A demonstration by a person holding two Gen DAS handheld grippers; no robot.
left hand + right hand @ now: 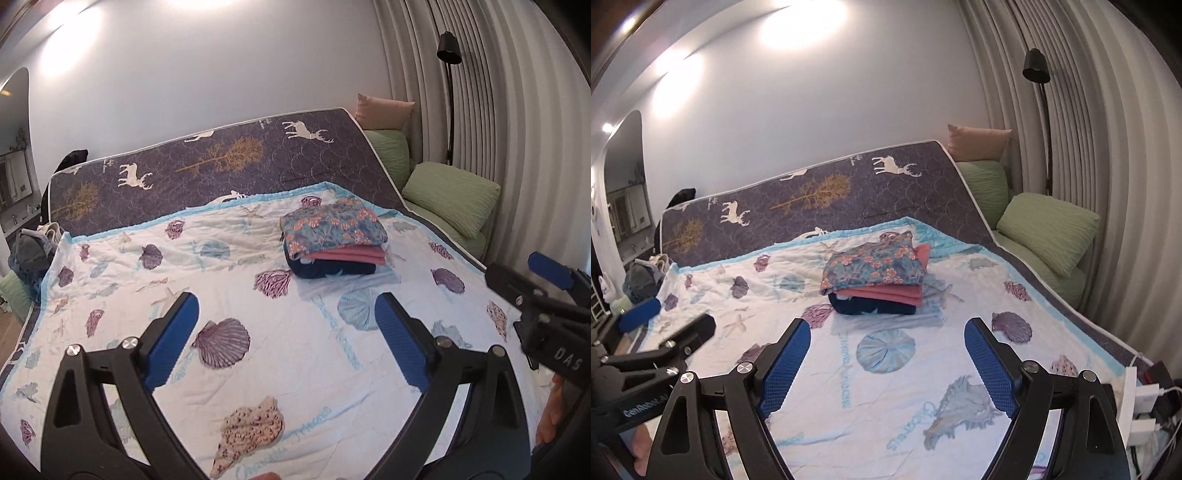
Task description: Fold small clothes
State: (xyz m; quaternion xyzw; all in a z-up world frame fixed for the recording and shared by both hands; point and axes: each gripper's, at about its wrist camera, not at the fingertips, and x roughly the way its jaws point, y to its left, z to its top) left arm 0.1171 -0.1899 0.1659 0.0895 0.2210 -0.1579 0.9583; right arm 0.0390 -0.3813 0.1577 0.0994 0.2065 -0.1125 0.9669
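Note:
A stack of folded clothes (332, 236) lies on the seashell blanket (258, 369), with a floral piece on top, a pink one under it and a dark navy one at the bottom. It also shows in the right wrist view (877, 277). My left gripper (288, 314) is open and empty, held above the blanket in front of the stack. My right gripper (886, 339) is open and empty, also short of the stack. The right gripper appears at the right edge of the left wrist view (546, 295); the left gripper appears at the left of the right wrist view (657, 332).
A heap of unfolded clothes (31, 254) lies at the bed's far left edge. Green pillows (450, 199) and a pink cushion (384, 110) sit at the right by the curtain, with a black floor lamp (448, 51). A power strip with plugs (1141, 402) lies at the bed's right edge.

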